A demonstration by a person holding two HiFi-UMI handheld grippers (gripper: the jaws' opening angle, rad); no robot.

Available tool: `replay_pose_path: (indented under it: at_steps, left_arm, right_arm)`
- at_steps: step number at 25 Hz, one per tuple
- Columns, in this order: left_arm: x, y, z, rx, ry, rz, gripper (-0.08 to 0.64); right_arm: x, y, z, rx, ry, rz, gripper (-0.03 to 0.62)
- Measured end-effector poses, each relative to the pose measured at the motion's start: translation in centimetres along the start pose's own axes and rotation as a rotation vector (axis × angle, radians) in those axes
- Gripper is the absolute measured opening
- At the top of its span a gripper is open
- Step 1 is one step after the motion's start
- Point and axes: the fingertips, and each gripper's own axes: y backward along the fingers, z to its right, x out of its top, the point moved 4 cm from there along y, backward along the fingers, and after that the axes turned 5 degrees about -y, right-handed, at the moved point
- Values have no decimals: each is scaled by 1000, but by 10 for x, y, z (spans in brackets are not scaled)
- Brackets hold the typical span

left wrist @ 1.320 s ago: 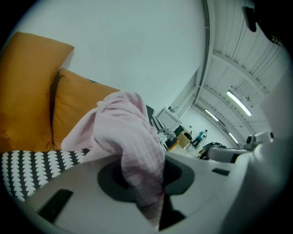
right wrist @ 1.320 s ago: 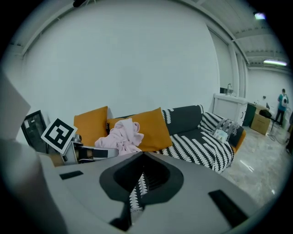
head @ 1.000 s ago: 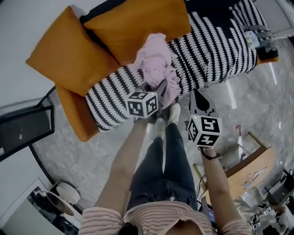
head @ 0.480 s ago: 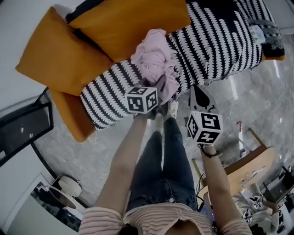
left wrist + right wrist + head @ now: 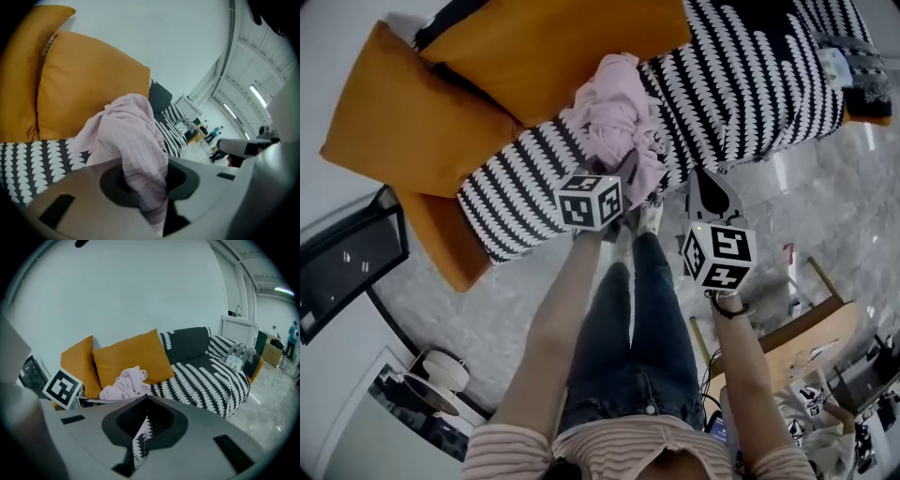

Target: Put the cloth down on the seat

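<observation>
White wall (image 5: 140, 287), grey marbled floor (image 5: 487, 319), orange cushions (image 5: 403, 122), wooden table (image 5: 825, 328), ceiling strip lights (image 5: 255, 93)

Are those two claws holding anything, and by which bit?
The left gripper pinches the pink cloth by a bunched fold at its near end; the rest lies heaped on the seat. The right gripper holds nothing.

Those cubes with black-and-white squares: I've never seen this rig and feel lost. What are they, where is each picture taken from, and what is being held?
A person holds a two-jaw tool in each hand; the cubes are marker blocks on them. One picture comes from a camera on the person's head, looking down; the other two come from cameras on the tools. The left gripper has its jaws shut on a pink cloth bunched on the striped sofa seat by orange cushions. The right gripper has its jaws together, empty.
</observation>
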Motion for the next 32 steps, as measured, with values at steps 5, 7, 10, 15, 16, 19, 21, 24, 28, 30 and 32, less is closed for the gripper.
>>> replay_pose_path:
  at_steps: [5, 7, 10, 15, 16, 19, 21, 24, 28, 30, 32]
  left_arm:
    - [-4, -10, -7, 7, 3, -26, 106]
    - [-5, -16, -10, 10, 2, -38, 106]
    - [-11, -27, -14, 15, 2, -60, 106]
    - [-18, -41, -21, 22, 5, -90, 106]
    - [-19, -43, -21, 22, 5, -92, 106]
    - [-22, -47, -23, 27, 6, -101, 106]
    - [-24, -51, -23, 32, 5, -107, 106]
    - [-26, -56, -24, 37, 3, -116, 106]
    - [-29, -66, -24, 40, -1, -127, 107]
    - [-31, -68, -25, 42, -4, -133, 107]
    - [-33, -70, -27, 45, -9, -140, 107]
  right_arm:
    - [2, -14, 2, 3, 0, -13, 8]
    - [3, -19, 4, 1, 3, -19, 8]
    - [1, -26, 9, -1, 4, -28, 8]
    - [-7, -35, 12, -2, -1, -56, 8]
    - [-10, -36, 12, -2, -2, -65, 8]
    - [-18, -43, 13, -4, -1, -94, 8]
    - [-23, -49, 13, -5, 5, -112, 8]
    - [-30, -58, 16, -3, 9, -141, 8]
    - [-40, -72, 21, -14, 11, -176, 8]
    - [-44, -78, 22, -19, 12, -187, 8]
    - [-47, -82, 21, -21, 12, -194, 8]
